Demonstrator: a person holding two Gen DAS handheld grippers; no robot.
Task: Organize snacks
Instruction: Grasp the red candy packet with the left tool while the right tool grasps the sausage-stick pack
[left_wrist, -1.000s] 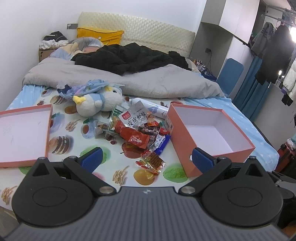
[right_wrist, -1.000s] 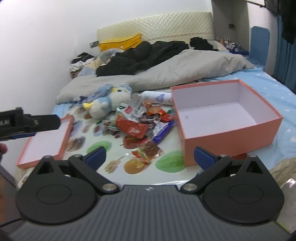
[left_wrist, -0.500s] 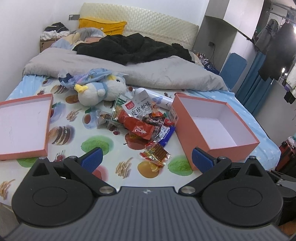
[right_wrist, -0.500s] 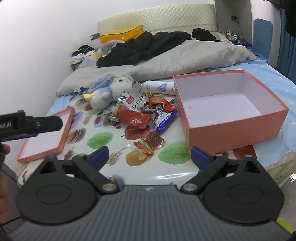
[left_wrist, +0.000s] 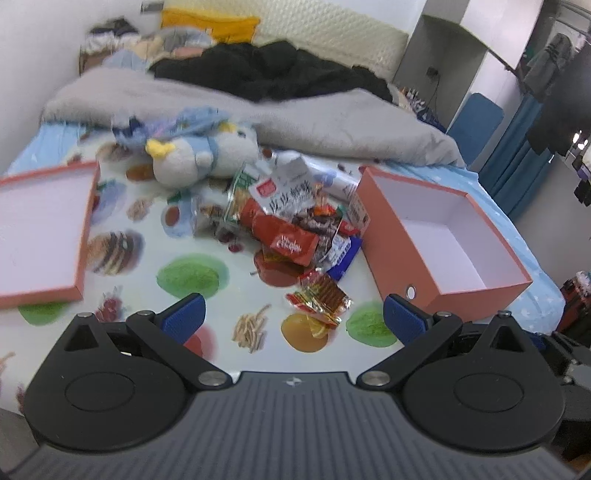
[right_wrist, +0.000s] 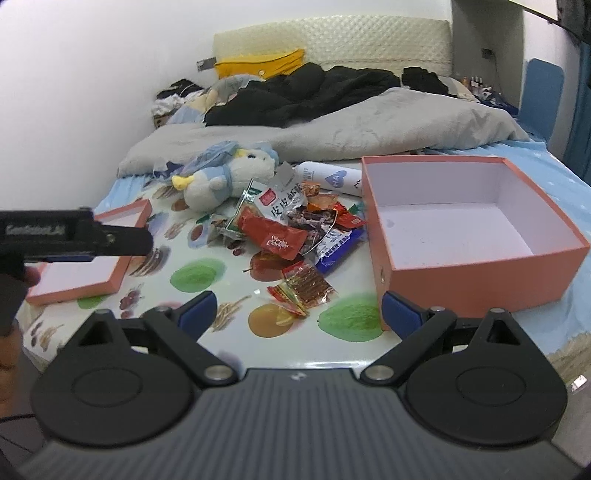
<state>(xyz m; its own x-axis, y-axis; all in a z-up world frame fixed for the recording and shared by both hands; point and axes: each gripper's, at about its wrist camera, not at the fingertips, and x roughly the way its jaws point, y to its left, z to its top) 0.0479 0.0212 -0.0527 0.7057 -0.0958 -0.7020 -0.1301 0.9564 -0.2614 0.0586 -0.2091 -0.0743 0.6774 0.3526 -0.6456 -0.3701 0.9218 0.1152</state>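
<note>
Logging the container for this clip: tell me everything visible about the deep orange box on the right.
The orange box is a deep, open-topped rectangular carton, seemingly cardboard, salmon outside and white inside, with a small metal eyelet in its near end wall. It sits upright and empty on the printed bed cover, right of the snack pile. A blue wrapper lies by its left wall; contact is unclear. Neither tool touches it.

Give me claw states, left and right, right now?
Left claw: open, holding nothing, above the printed cloth short of the snack pile.
Right claw: open, holding nothing, also short of the pile.
</note>
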